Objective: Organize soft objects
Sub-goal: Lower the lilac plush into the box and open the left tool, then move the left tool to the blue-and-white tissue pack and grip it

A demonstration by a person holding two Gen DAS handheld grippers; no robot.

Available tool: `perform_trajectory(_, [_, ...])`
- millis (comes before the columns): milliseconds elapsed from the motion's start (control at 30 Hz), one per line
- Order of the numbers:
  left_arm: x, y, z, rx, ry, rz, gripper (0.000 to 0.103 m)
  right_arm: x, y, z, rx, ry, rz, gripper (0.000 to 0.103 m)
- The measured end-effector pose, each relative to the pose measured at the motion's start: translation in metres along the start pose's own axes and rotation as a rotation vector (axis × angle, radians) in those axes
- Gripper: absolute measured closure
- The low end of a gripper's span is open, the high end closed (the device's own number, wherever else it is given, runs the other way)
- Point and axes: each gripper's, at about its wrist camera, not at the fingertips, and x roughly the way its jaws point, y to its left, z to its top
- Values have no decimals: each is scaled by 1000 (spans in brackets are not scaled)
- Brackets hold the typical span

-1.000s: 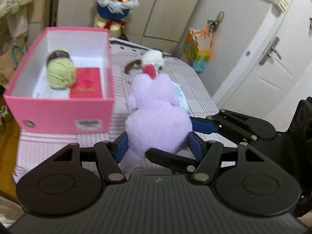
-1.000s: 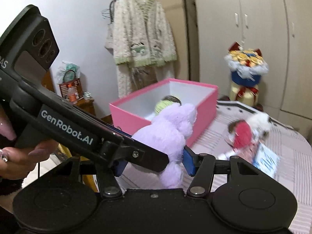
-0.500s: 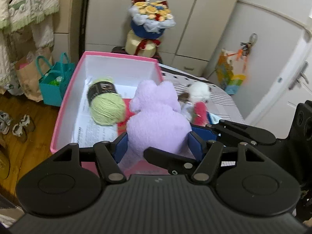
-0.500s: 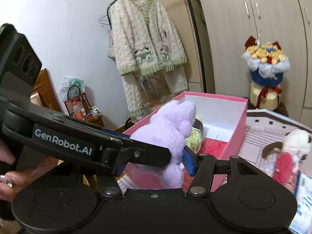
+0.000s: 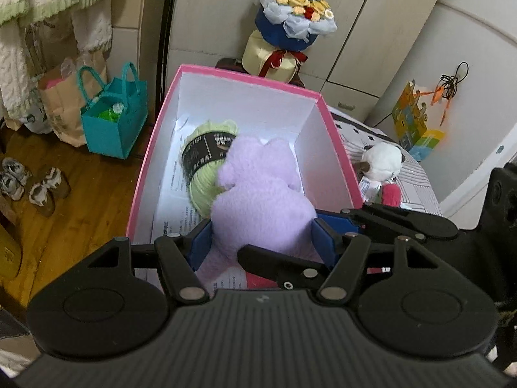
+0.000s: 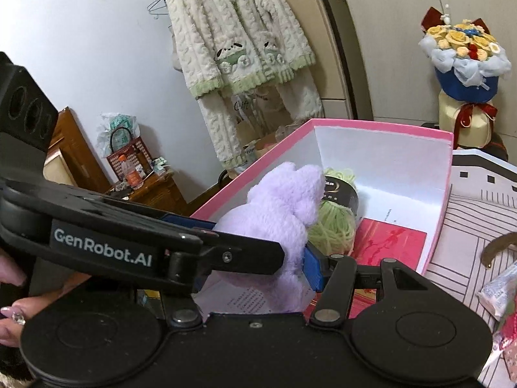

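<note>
Both grippers clamp one purple plush (image 5: 258, 207) between them: the left gripper (image 5: 260, 247) has its blue pads pressed into the toy's flanks, and the right gripper (image 6: 258, 258) comes in from the side, its jaws closed on the same soft body. Two grips probably keep the floppy toy from sagging or twisting while it is carried.

The plush hangs over the near end of the pink box (image 5: 145, 174), above the printed paper on the box floor, its head toward the far wall; whether it touches the floor yet cannot be told. Just beyond it, toward the box's left wall, lies a green yarn ball (image 5: 203, 174), and a red packet (image 6: 387, 242) lies flat by the right wall, so the free space is the near end.

Outside the box's right wall, a white plush (image 5: 381, 161) lies on the striped cloth (image 5: 416, 181), seemingly still to be sorted.
</note>
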Motion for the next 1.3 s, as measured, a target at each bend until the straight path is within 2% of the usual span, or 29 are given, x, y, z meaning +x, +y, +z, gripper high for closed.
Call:
perform_trajectory(200, [4,-5,-6,53,-17,47,37,11,-2,-8,22,60,17,41])
perform_trajectory(267, [6,-6,-8,44,-20,54,37,12,1,-11,1,67,-2,41])
perform_trajectory(367, [7,-8,-12,39,-52,112,37,19,3,-10,-18,92,-38,41])
perform_trajectory(500, [-4,-6,-17,33,-105,158,37,10,5,-10,-46,88,-61,40])
perform_trajectory(567, [-14,-3,-20,29,-120,162,37,-1,10,-9,-74,62,-72,37])
perform_trajectory(833, [-57,-10,-28,52,-172,122,36,-68,3,-13,-91,-25,-130,35])
perform_trajectory(1100, [-89,-37,-47,118,-190,65,35,-131,10,-26,-101,-81,-147,34])
perform_trajectory(1300, [-110,-65,-64,184,-195,17,33,-171,14,-42,-111,-107,-208,31])
